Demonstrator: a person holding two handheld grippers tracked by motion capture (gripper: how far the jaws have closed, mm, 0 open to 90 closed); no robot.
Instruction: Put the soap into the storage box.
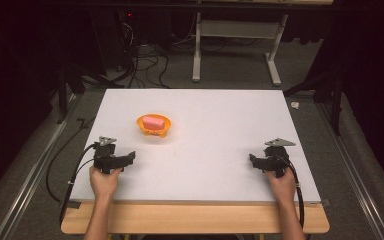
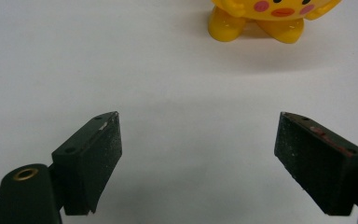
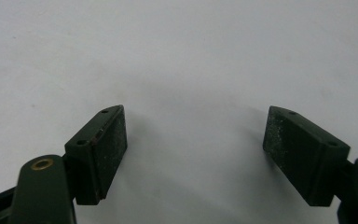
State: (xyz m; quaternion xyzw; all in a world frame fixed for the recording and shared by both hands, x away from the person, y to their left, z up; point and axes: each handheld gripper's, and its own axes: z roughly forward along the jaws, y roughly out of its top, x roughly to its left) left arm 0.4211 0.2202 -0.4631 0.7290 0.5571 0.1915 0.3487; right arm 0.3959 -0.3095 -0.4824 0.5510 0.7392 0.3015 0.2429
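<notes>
– Progress check, where are we?

– Looks like the end or the very start, can't say which. Pink block (image 1: 152, 121) sits inside the orange bowl (image 1: 141, 125), bowl stands upright on its little feet, left of centre on the white table (image 1: 220, 135). Nothing is held.

– Grippers?

– Left gripper (image 1: 129, 158) released, jaws spread wide, bare table between them, pointed roughly toward the bowl, which is near but apart. Right gripper (image 1: 254, 160) also released, jaws apart, nothing between them, well apart from the bowl on the right side.

– So what's left?

– If the block was meant to go in the bowl, I'd judge it done. If it has to come out, nothing has begun.

– Room to move?

– Plenty. White surface bare all round the bowl. Both hands low by the near edge, just past the wooden front strip (image 1: 195, 217). Right gripper sits close to the table's right edge, so mind that side. Far edge well clear.
</notes>
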